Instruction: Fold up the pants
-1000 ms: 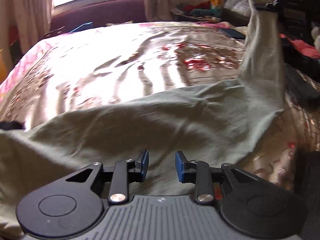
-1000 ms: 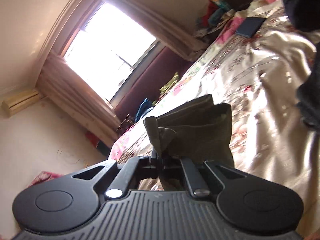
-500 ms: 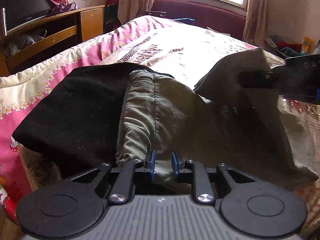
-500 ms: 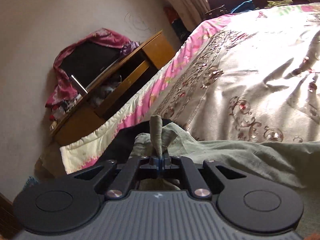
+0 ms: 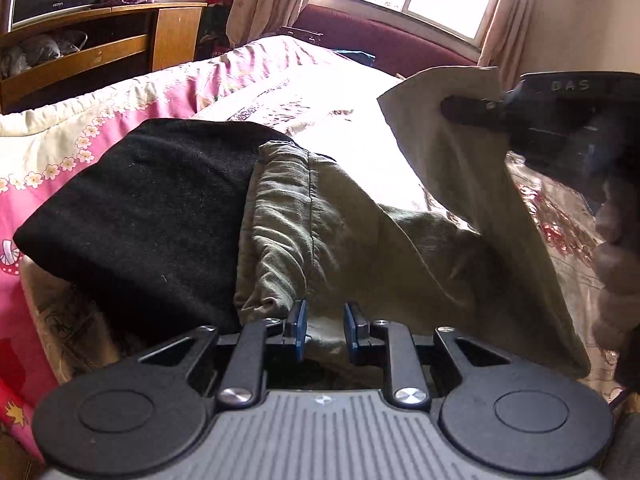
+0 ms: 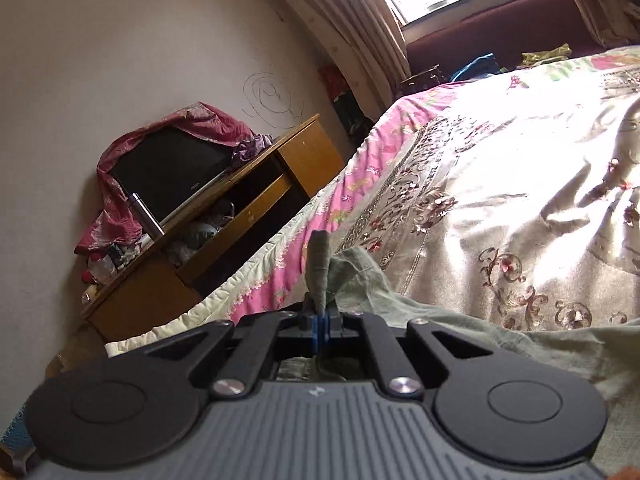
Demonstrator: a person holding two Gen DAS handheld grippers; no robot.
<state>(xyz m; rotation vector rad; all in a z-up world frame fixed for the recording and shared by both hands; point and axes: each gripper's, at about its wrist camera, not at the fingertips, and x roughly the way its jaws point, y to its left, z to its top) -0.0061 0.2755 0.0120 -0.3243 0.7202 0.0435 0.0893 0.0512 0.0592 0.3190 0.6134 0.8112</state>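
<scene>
The olive pants (image 5: 352, 232) lie on the bed (image 5: 320, 92), near its left edge, partly over a black garment (image 5: 152, 208). Soft, light and limp, they will sag wherever unsupported, so hems and waistband corners are the best holds. The right hand-held gripper (image 6: 320, 326) is clenched on a bunched hem, lifting one leg end up at the right. The left hand-held gripper (image 5: 323, 330) hovers at the near edge, jaws parted with cloth seemingly between them; whether the pads bite is unclear. The long axis probably runs from the near left toward the raised end.
</scene>
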